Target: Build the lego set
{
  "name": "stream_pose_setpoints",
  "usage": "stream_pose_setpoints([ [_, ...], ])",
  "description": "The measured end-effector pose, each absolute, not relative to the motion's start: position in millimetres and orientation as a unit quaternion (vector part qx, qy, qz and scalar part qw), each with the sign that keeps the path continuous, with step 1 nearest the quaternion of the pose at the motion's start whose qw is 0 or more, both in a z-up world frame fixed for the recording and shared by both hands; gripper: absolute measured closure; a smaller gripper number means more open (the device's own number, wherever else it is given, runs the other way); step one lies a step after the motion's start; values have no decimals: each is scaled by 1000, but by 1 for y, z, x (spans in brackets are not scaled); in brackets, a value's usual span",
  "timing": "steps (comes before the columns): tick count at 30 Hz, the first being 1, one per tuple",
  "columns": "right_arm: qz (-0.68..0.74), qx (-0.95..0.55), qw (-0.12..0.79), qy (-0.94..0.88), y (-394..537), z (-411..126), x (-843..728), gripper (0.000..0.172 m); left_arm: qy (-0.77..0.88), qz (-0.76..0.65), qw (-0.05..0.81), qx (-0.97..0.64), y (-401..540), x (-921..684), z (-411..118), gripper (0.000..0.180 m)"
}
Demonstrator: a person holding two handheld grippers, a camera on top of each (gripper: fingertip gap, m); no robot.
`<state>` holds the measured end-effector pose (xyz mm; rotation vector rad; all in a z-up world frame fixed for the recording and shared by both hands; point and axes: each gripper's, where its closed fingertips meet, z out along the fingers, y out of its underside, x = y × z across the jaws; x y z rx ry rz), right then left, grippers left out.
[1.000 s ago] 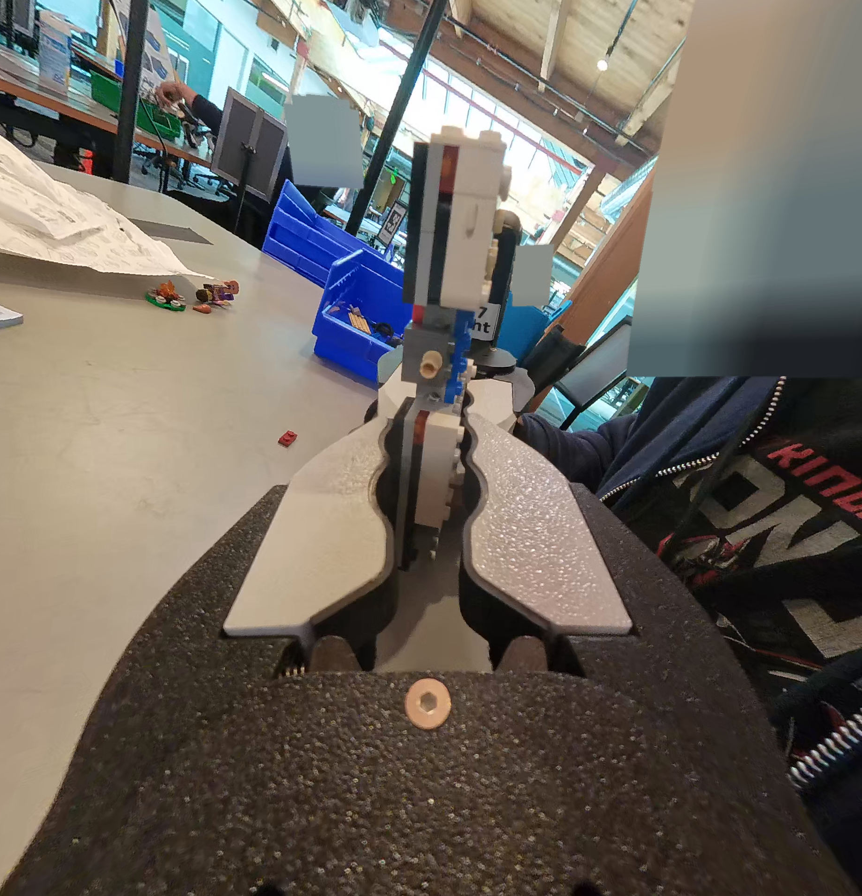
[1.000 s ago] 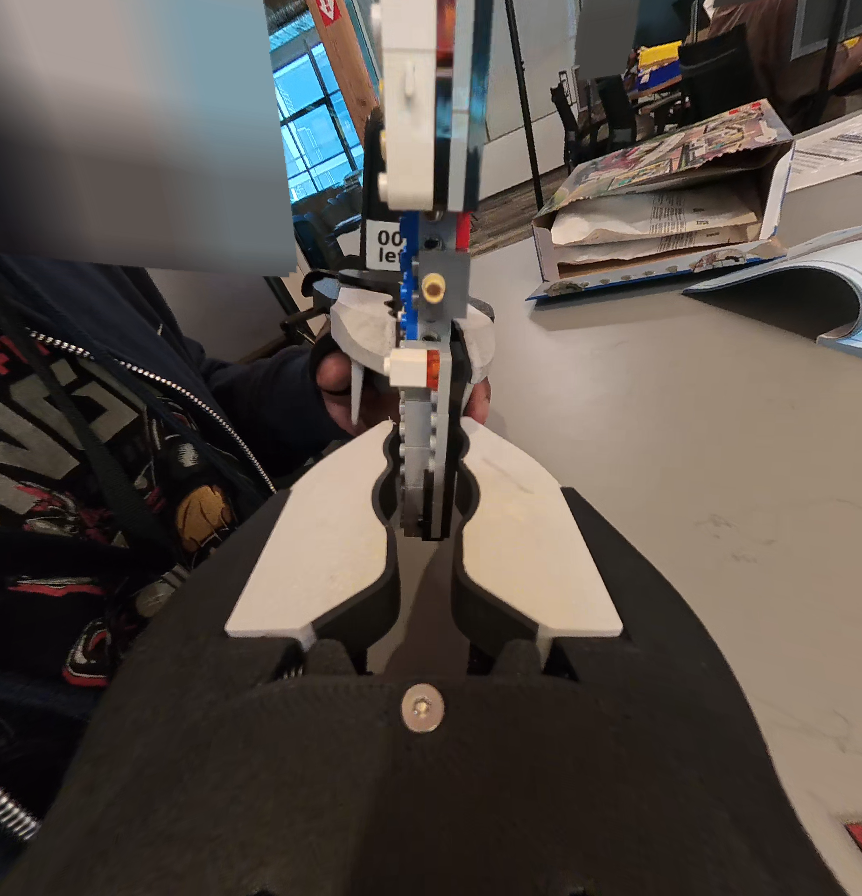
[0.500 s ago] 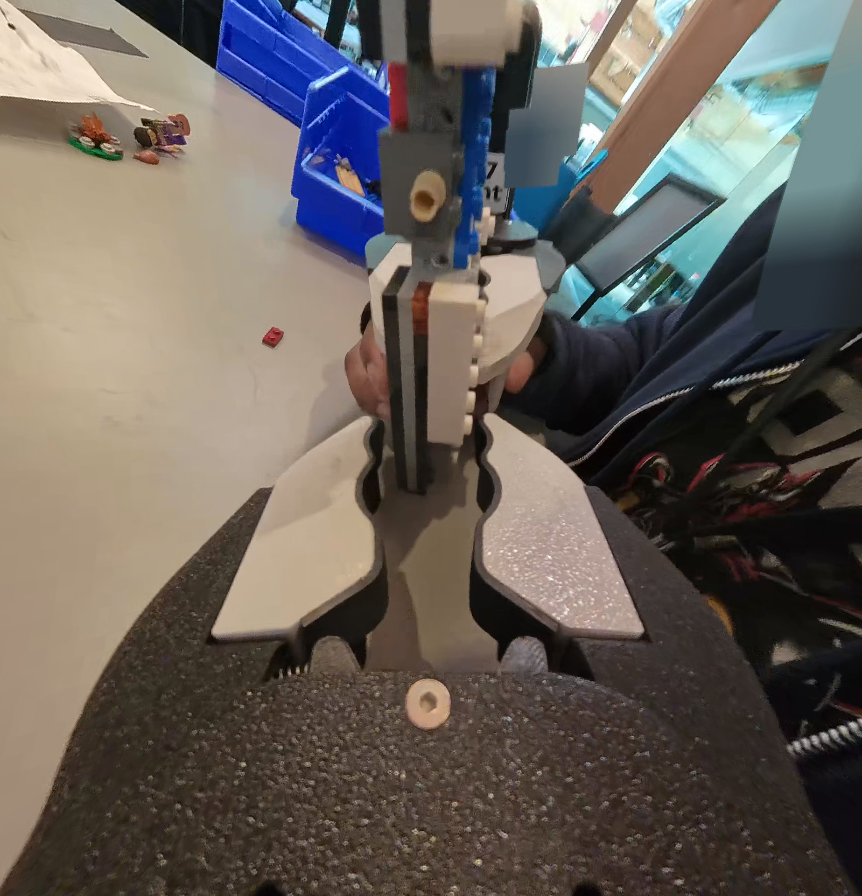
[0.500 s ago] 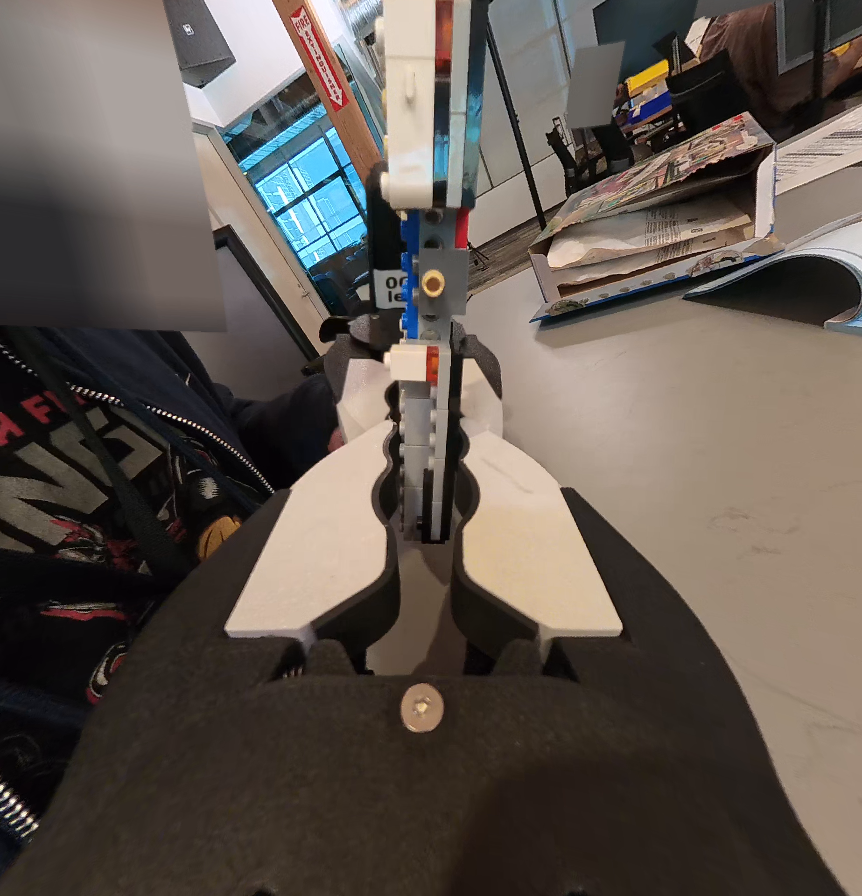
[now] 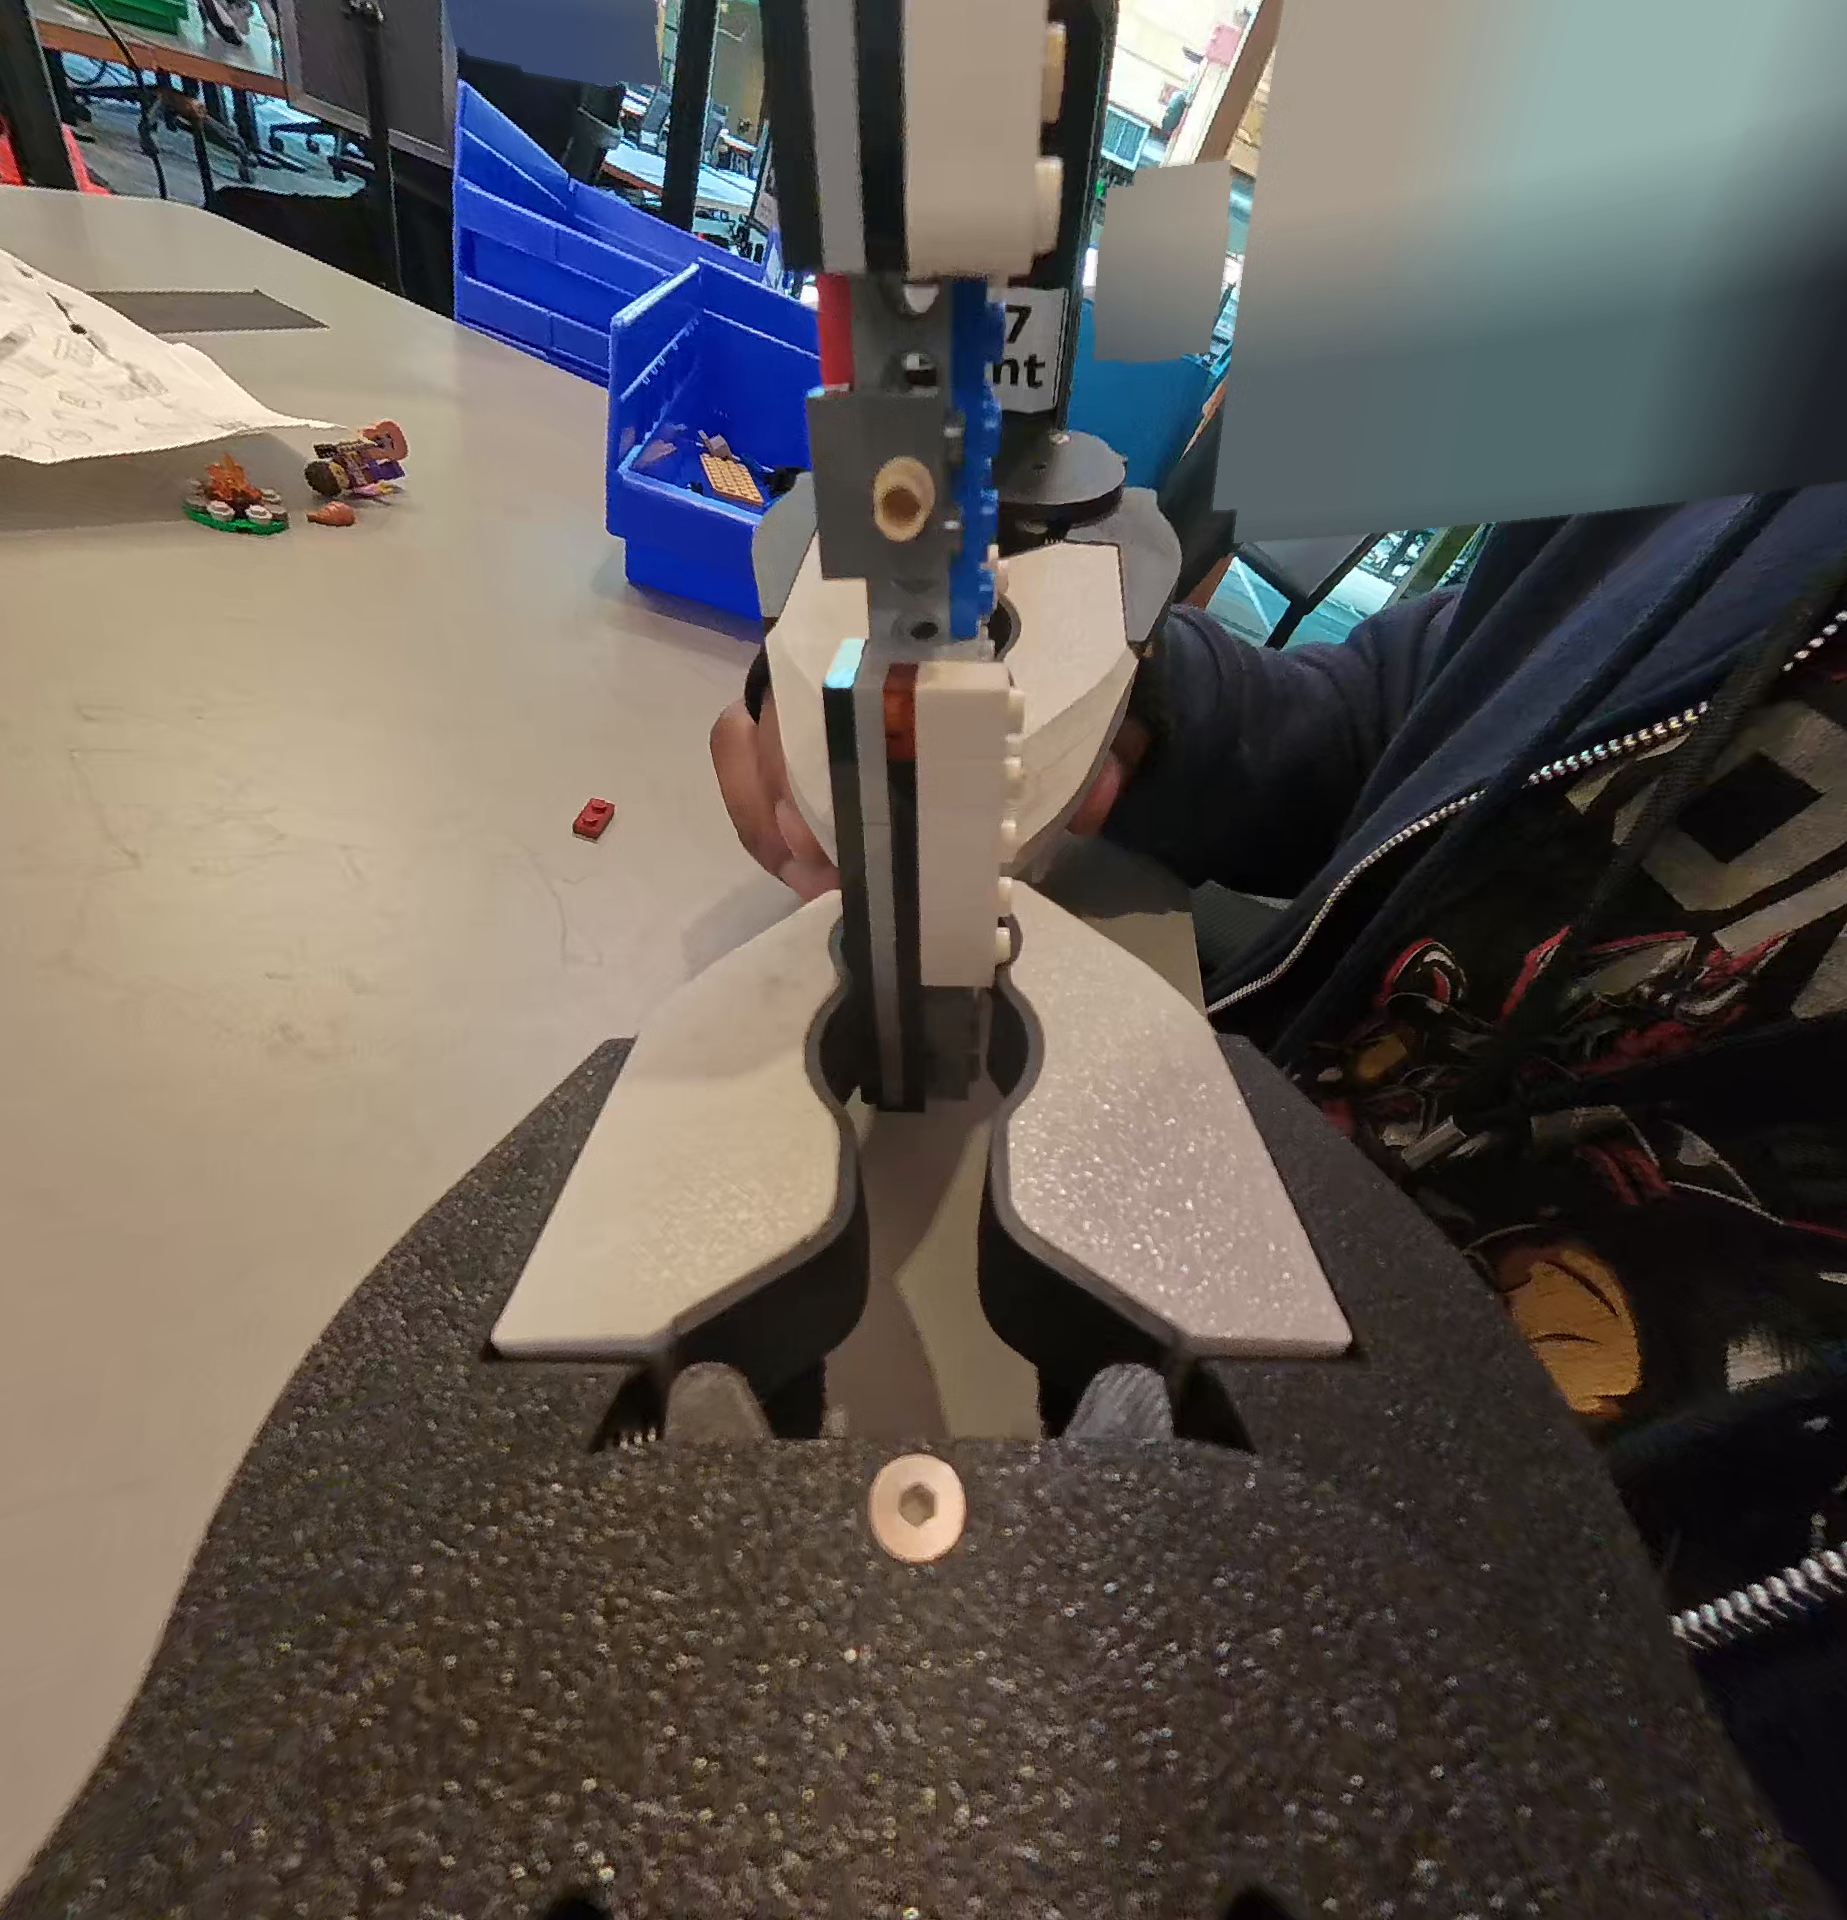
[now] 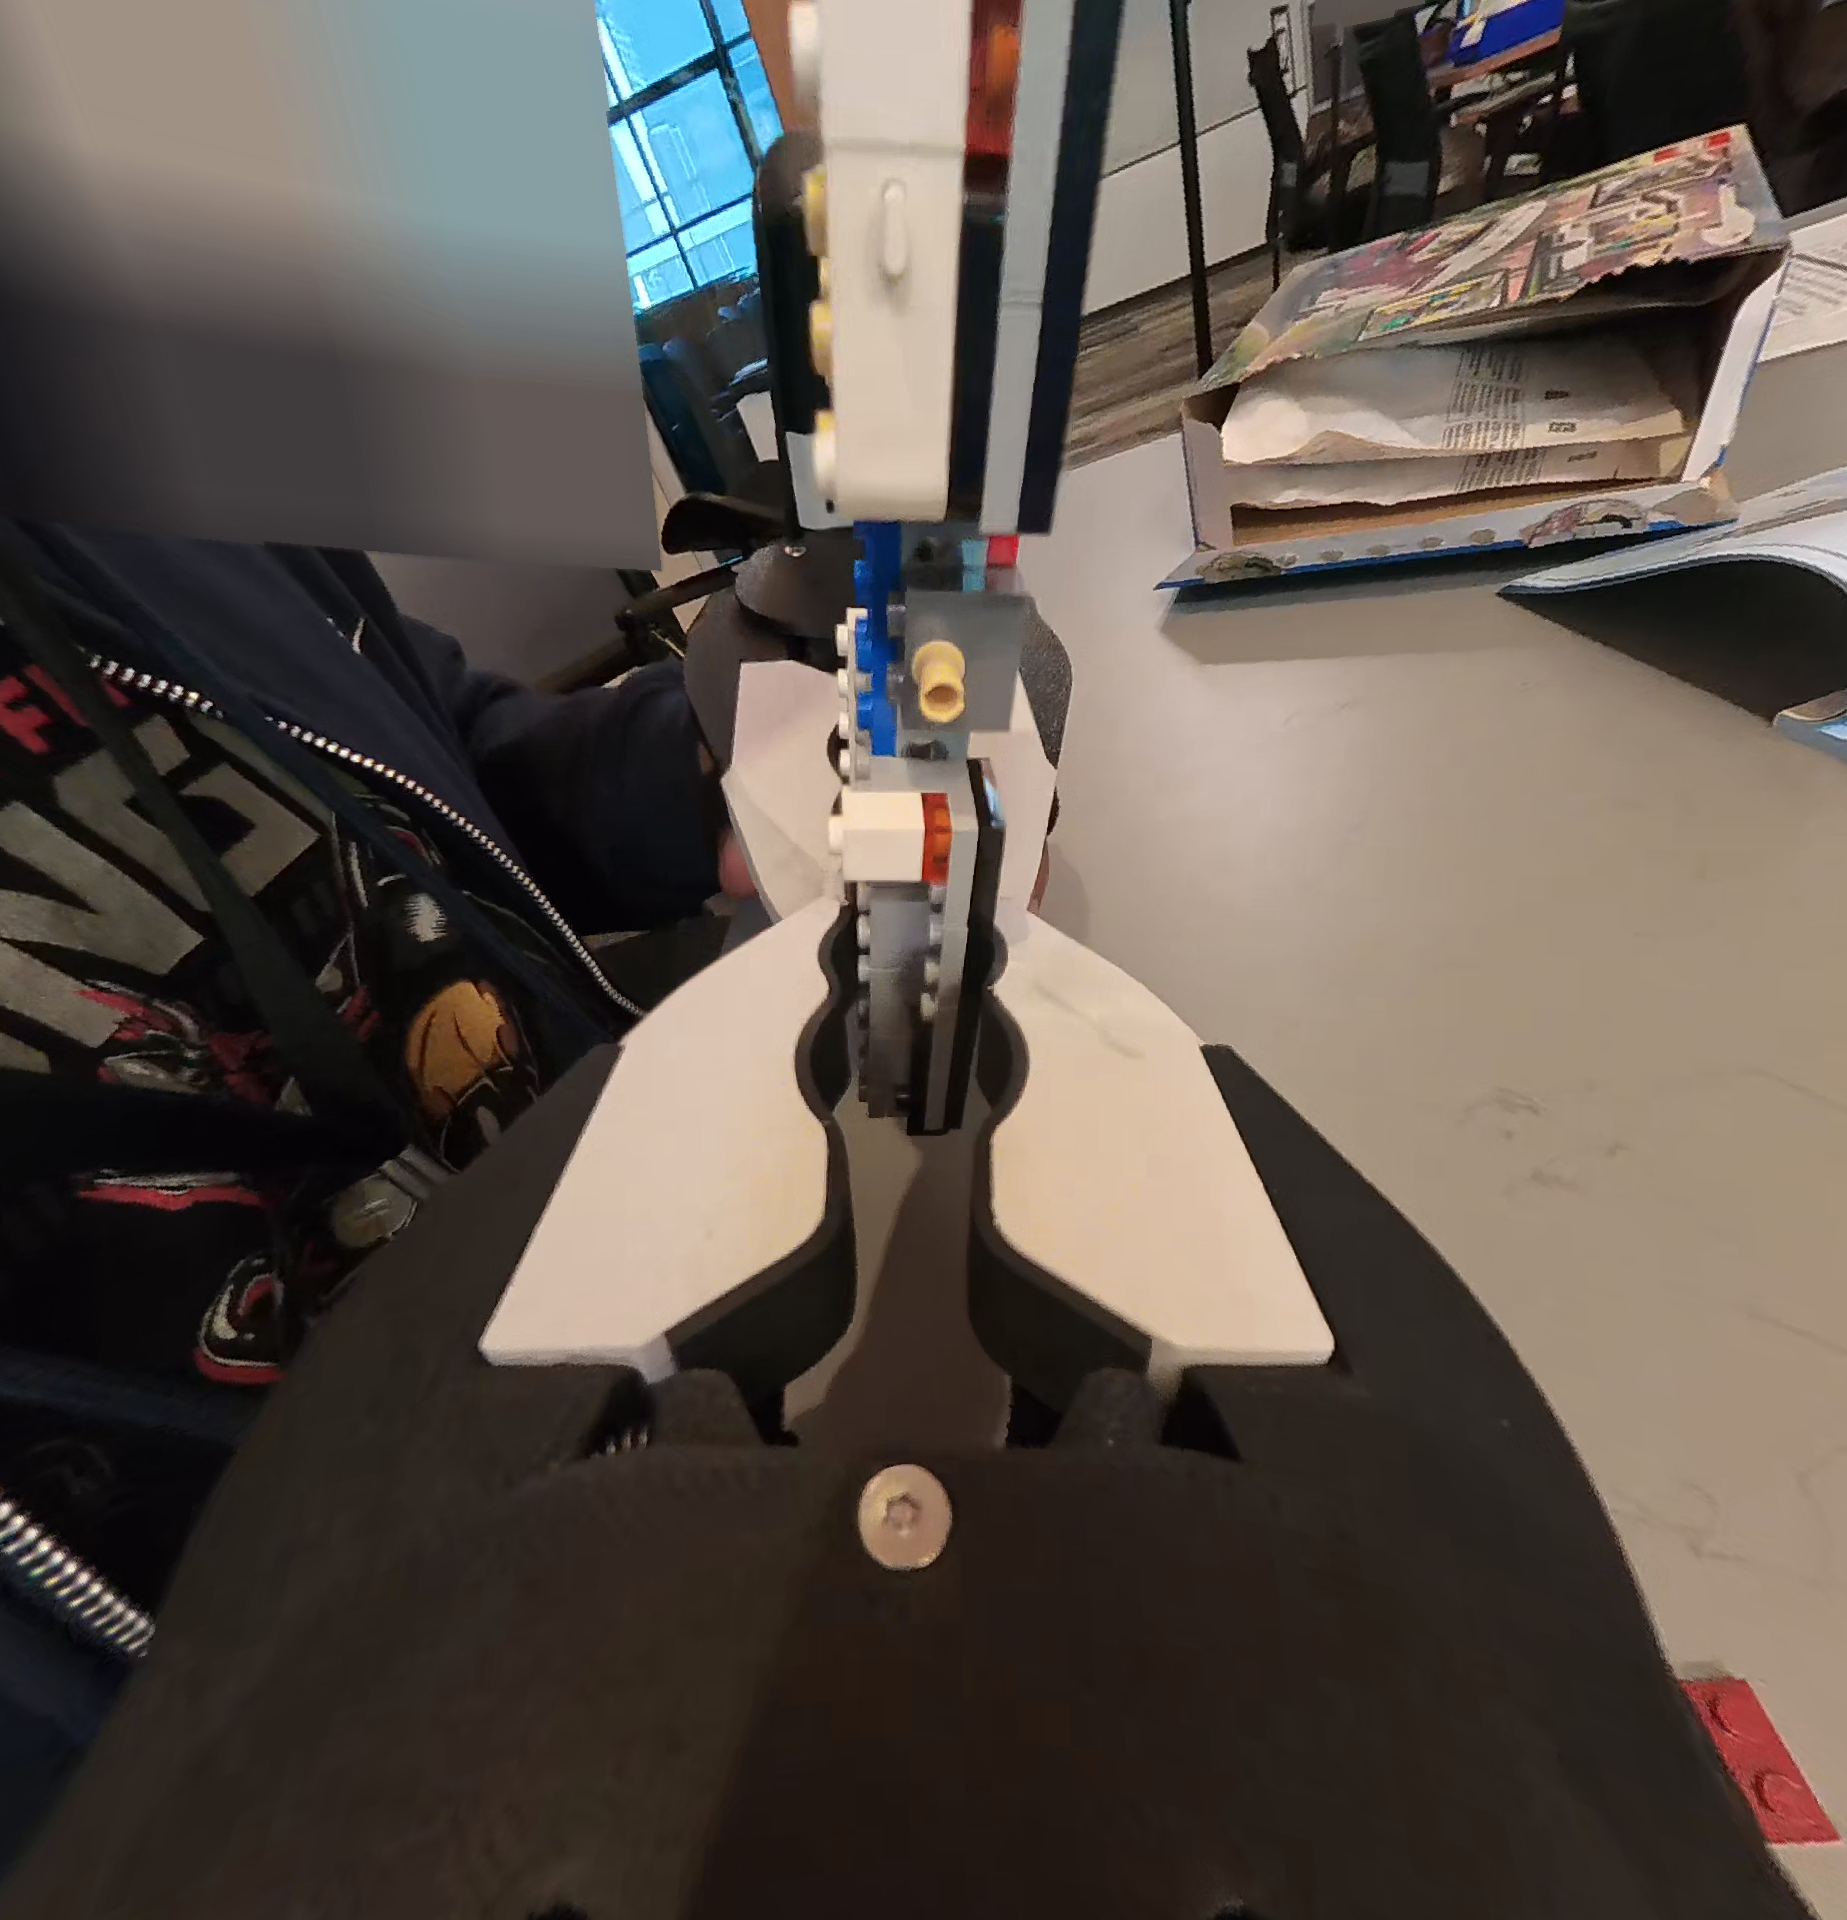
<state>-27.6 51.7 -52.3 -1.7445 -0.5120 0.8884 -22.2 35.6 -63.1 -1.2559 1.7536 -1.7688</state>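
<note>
A long brick model of white, grey, black and blue pieces, with a tan peg on a grey block, hangs in the air between my two grippers. In the left wrist view my left gripper [image 5: 919,935] is shut on one end of the model [image 5: 929,810], both pads pressing its sides. The right gripper [image 5: 960,665] shows just beyond, facing me. In the right wrist view my right gripper [image 6: 914,925] is shut on the grey and black end of the model [image 6: 914,997]. The left gripper [image 6: 794,790] shows behind it. The model's upper part rises out of both frames.
Blue bins [image 5: 690,436], a printed sheet [image 5: 67,384], small brick figures [image 5: 306,483] and a loose red plate [image 5: 594,818] lie on the grey table [image 5: 275,831]. An open cardboard box [image 6: 1470,416], an open booklet [image 6: 1729,644] and a red plate [image 6: 1750,1766] lie to the right. A person in a dark jacket [image 6: 223,831] is close by. Both grippers' tips are close together, under 4 cm apart. Left tips and right tips are each some 15 cm from the red plate [image 6: 1750,1766]. My left wrist view [image 5: 592,807] looks at it from another angle.
My left gripper opened around the model, slid back toward its end, and shut on it again. My right gripper kept its hold throughout.
</note>
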Motion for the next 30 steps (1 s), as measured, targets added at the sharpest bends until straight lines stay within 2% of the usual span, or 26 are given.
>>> stream_pose_setpoints([
  [10, 360, -729, 542, -210, 53, -52, -25, 152, 631, -600, 210, -444, 37, -20, -63, 160],
  [21, 370, -728, 541, -203, 51, -48, -21, 150, 591, -652, 143, -453, 29, -19, -58, 156],
  [30, 401, -731, 511, -208, 51, -45, -23, 150, 597, -656, 134, -441, 30, -22, -56, 159],
])
